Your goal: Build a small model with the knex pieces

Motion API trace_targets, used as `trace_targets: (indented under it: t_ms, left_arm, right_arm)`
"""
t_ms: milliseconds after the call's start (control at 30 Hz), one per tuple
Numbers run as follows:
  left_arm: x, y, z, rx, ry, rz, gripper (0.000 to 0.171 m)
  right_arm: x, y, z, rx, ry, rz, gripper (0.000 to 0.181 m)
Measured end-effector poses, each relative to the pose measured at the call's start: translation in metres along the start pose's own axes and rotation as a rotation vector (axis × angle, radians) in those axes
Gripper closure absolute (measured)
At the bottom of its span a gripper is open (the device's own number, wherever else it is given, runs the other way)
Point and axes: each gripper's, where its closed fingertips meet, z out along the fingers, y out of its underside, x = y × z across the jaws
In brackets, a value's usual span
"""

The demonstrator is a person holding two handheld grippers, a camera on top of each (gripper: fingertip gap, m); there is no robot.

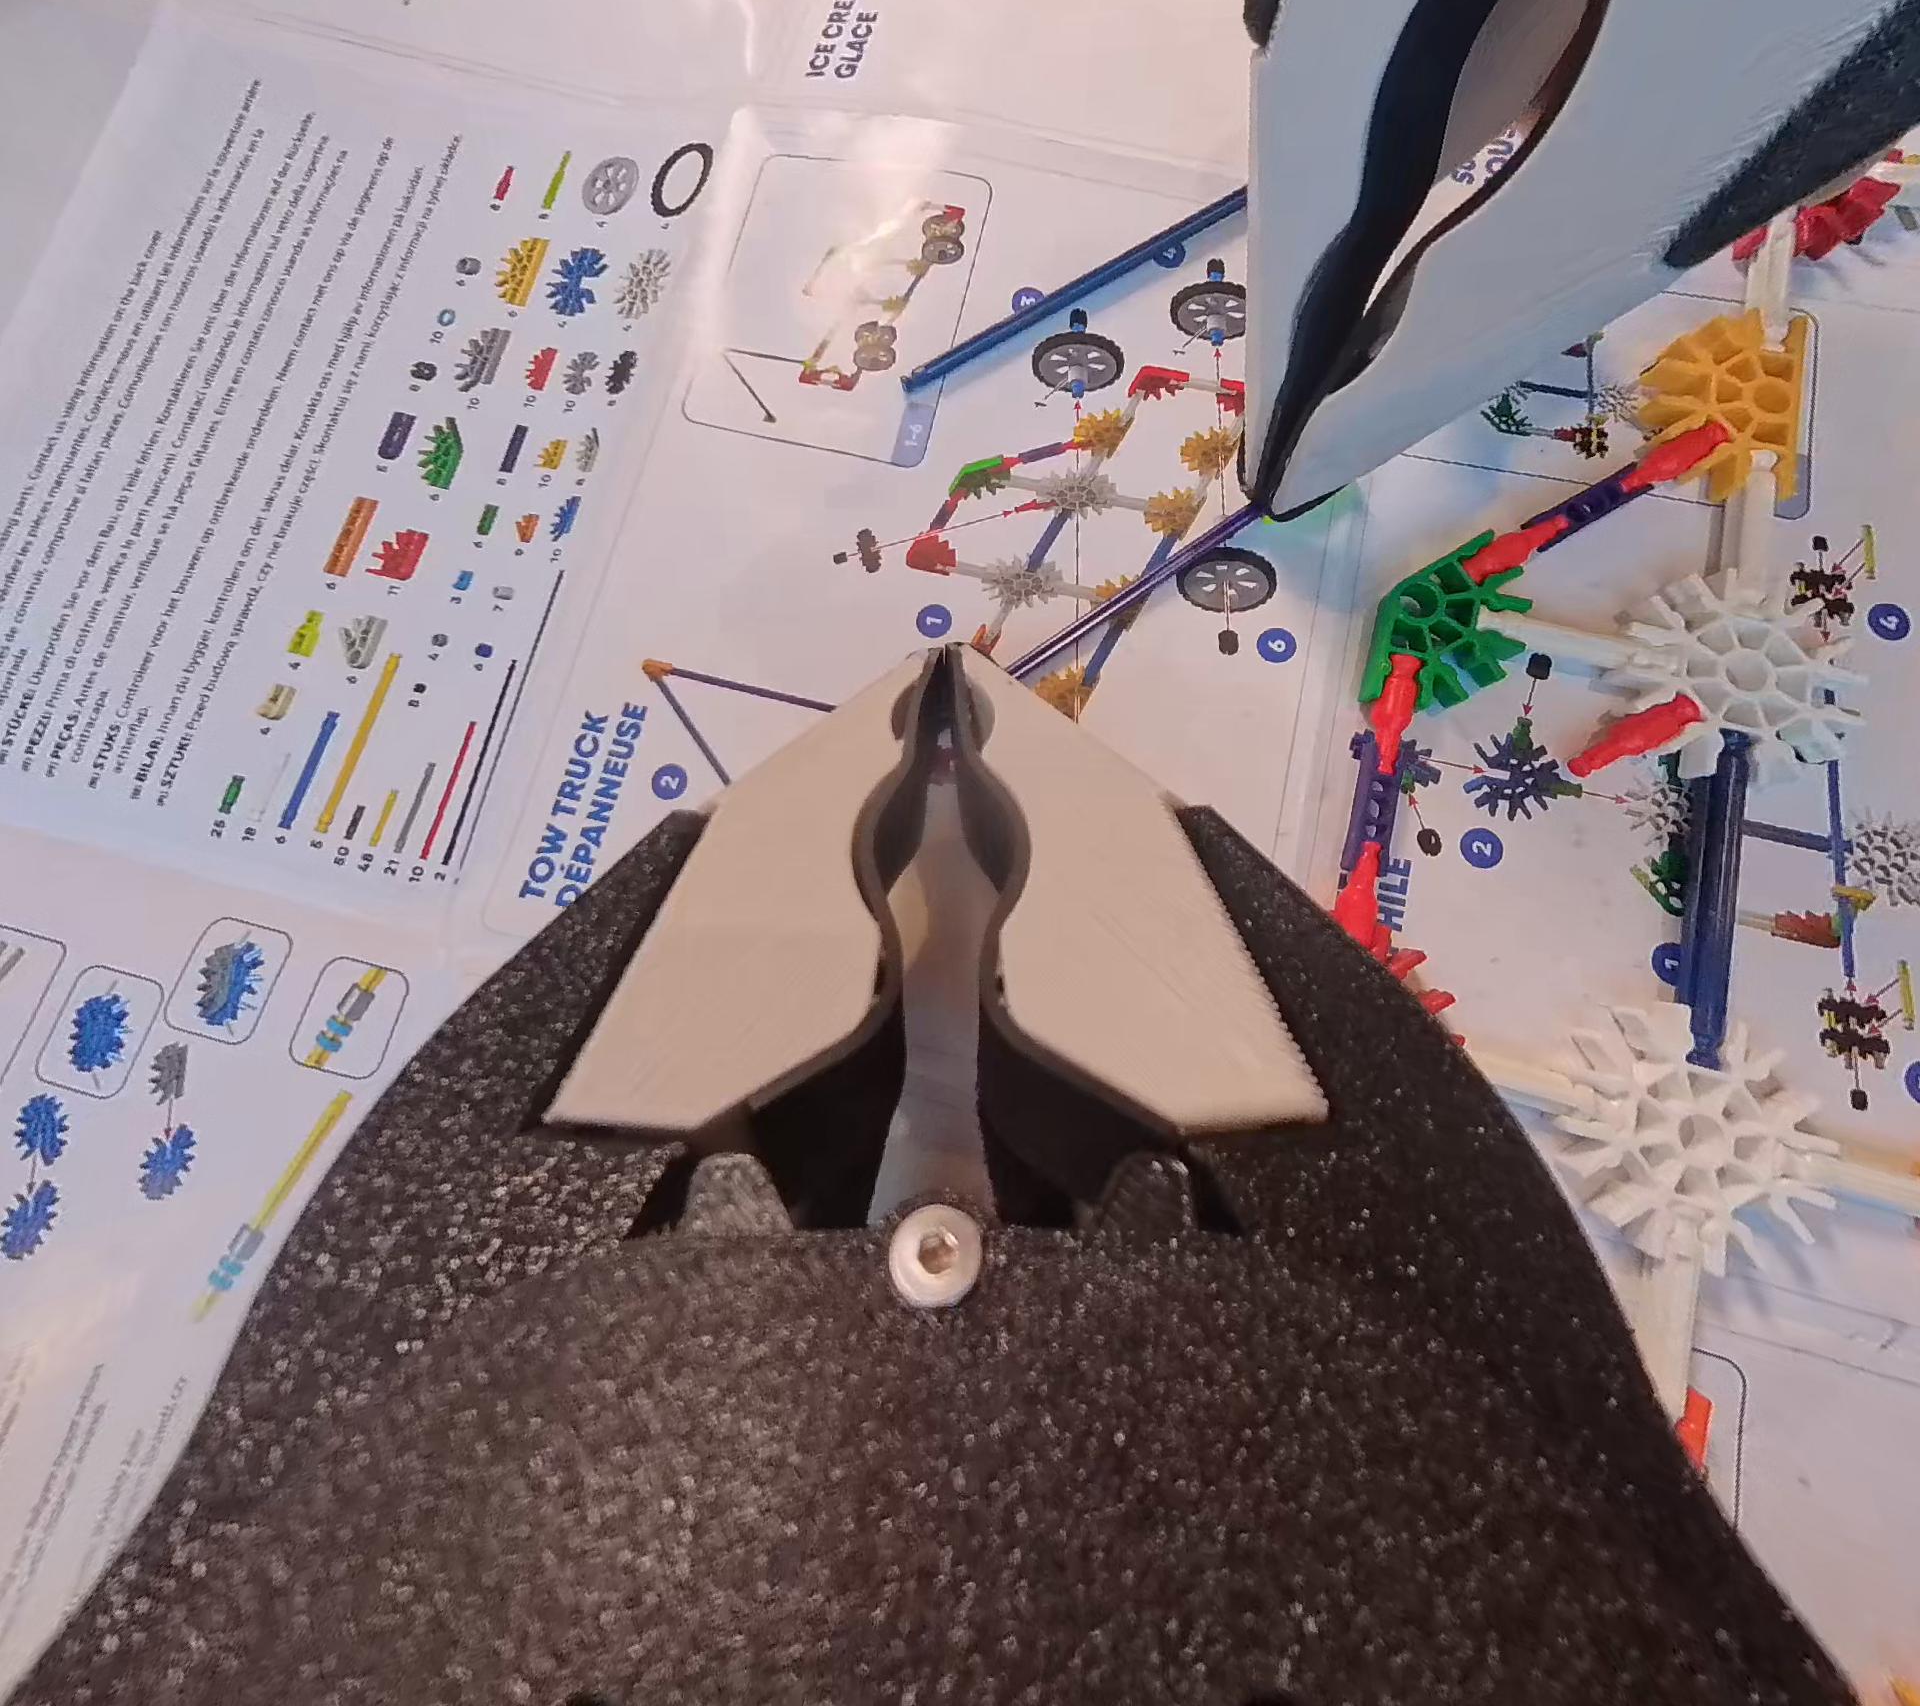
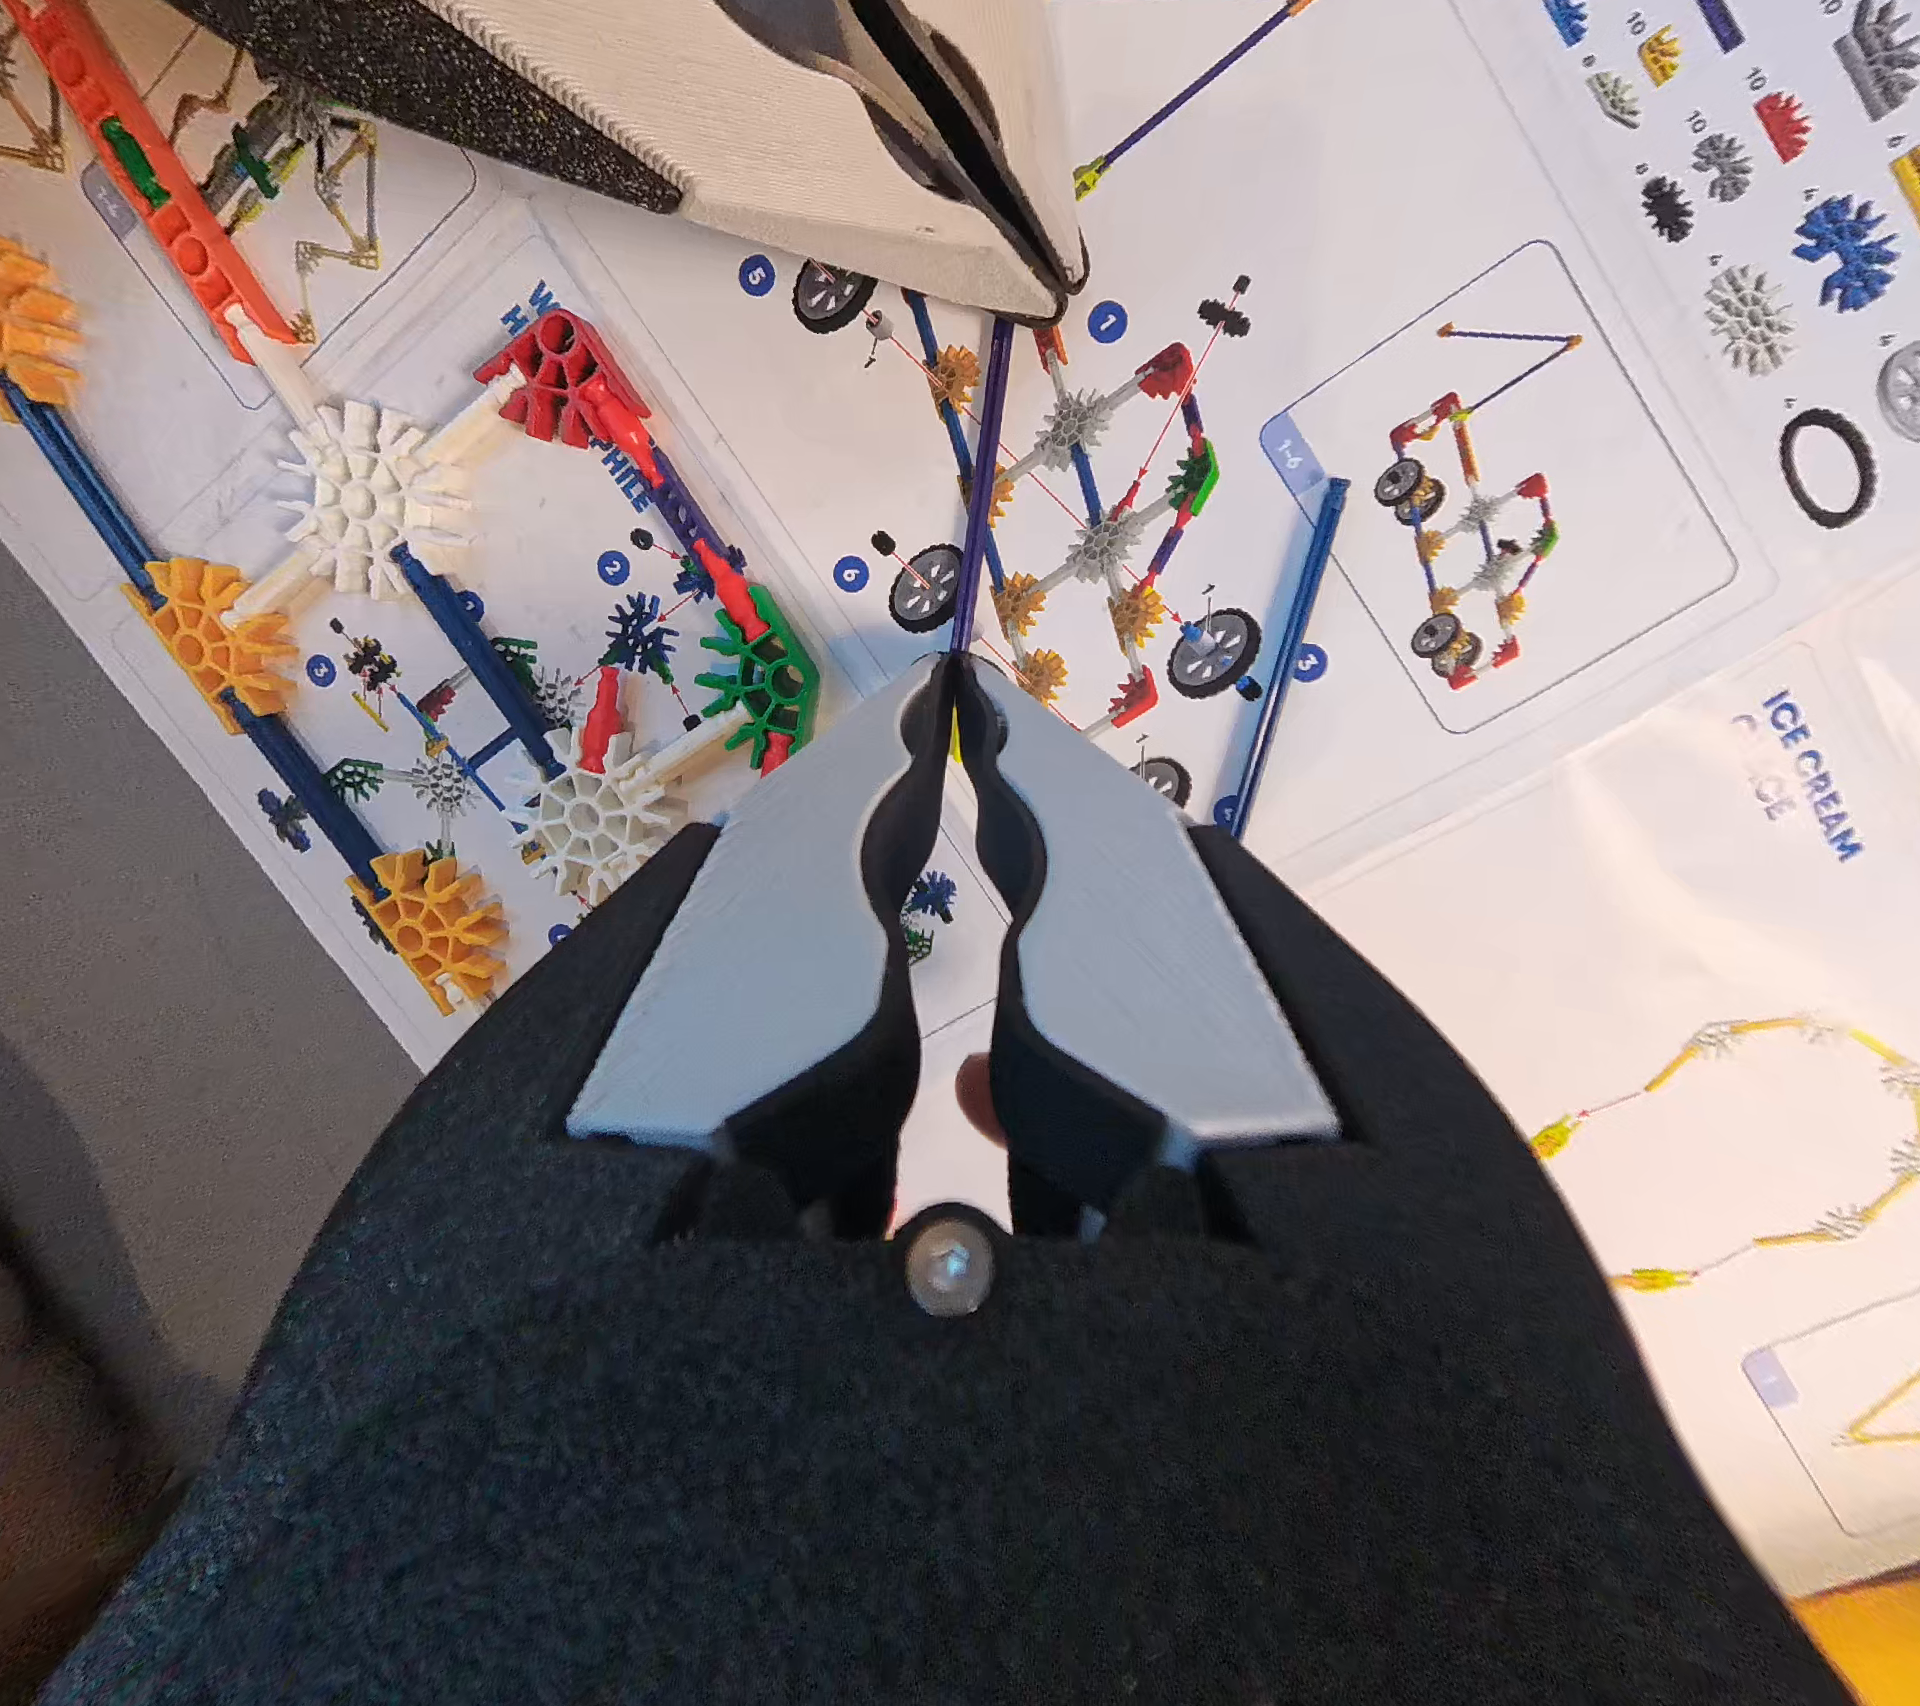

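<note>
A thin purple rod (image 1: 1132,591) spans between my two grippers, just above a printed building-toy instruction sheet (image 1: 727,46). My left gripper (image 1: 940,654), with beige fingers, is shut. The rod's near end slips under its right finger to the pads just behind the tips. My right gripper (image 2: 953,659), with grey fingers and black pads, is shut on the rod's (image 2: 977,493) other end, where a yellow-green tip shows between the pads. Each gripper shows in the other's view: the right one (image 1: 1262,503) and the left one (image 2: 1065,285).
A partly built toy frame lies on the sheet to the right, with a green connector (image 1: 1439,628), white snowflake connectors (image 1: 1735,664), a yellow connector (image 1: 1725,399) and red and blue rods. A loose blue rod (image 2: 1288,638) lies on the sheet. The grey table edge (image 2: 156,929) is at left. It is some 4 cm from my right tips to the green connector (image 1: 1439,628). My right wrist view (image 2: 756,676) looks at it from another angle.
</note>
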Motion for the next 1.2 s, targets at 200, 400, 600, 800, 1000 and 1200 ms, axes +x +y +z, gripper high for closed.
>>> trace_targets:
  t_ms: [200,400,600,800,1000,1200]
  left_arm:
    - [0.000,0.000,0.000,-0.014,0.011,0.005,0.171]
    - [-0.002,0.001,-0.002,-0.006,0.051,-0.071,0.170]
    - [-0.002,0.002,-0.002,-0.008,0.057,-0.098,0.169]
    - [-0.001,0.002,-0.002,-0.007,0.040,-0.067,0.171]
    - [-0.002,0.003,-0.003,-0.006,0.026,-0.072,0.171]
    - [-0.002,0.003,-0.004,-0.013,0.024,-0.068,0.171]
  right_arm:
    - [0.001,0.000,0.001,-0.078,0.012,-0.029,0.181]
    - [0.001,0.000,0.001,-0.124,-0.006,-0.047,0.181]
    - [0.000,-0.001,0.001,-0.118,0.023,-0.082,0.181]
    - [0.000,0.000,0.001,-0.126,0.046,-0.100,0.181]
    - [0.008,-0.009,-0.015,0.106,0.019,0.023,0.178]
    - [0.006,0.008,-0.023,0.155,0.038,0.047,0.168]
